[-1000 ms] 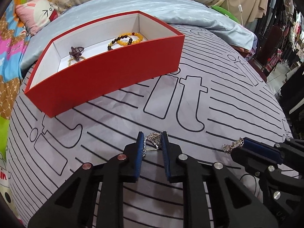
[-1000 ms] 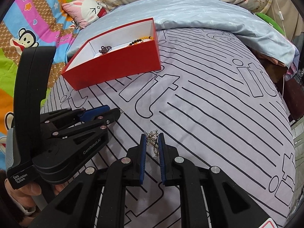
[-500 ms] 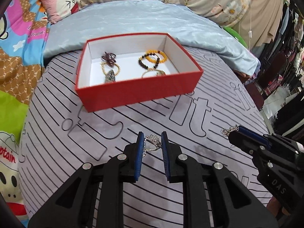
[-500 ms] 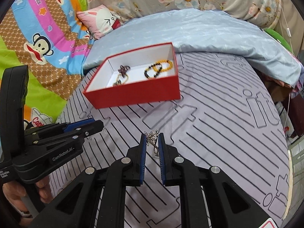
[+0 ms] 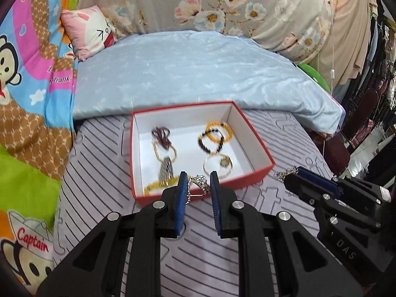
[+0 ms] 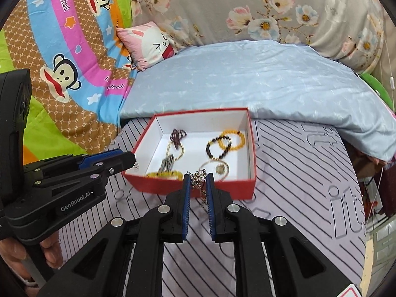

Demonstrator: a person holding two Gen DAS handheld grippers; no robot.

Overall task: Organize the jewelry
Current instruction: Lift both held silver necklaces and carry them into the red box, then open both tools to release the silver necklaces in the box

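Note:
A red box (image 5: 257,146) (image 6: 253,148) with a white inside stands on the striped bedspread and holds several bead bracelets and bangles (image 5: 214,138) (image 6: 225,142). My left gripper (image 5: 198,185) is shut on a silver ring-like piece (image 5: 199,182), held just before the box's near wall. My right gripper (image 6: 198,184) is shut on a silver chain piece (image 6: 200,177), held over the box's near rim. The right gripper also shows at the right of the left wrist view (image 5: 297,175), the left gripper at the left of the right wrist view (image 6: 128,159).
A light blue quilt (image 5: 193,74) lies behind the box. A pink rabbit pillow (image 5: 91,28) and a cartoon monkey blanket (image 6: 61,69) are at the back left. The bed's edge and hanging clothes (image 5: 381,99) are at the right.
Both grippers have risen and moved toward the red box, each still holding its piece. The box now appears from above with its contents in view.

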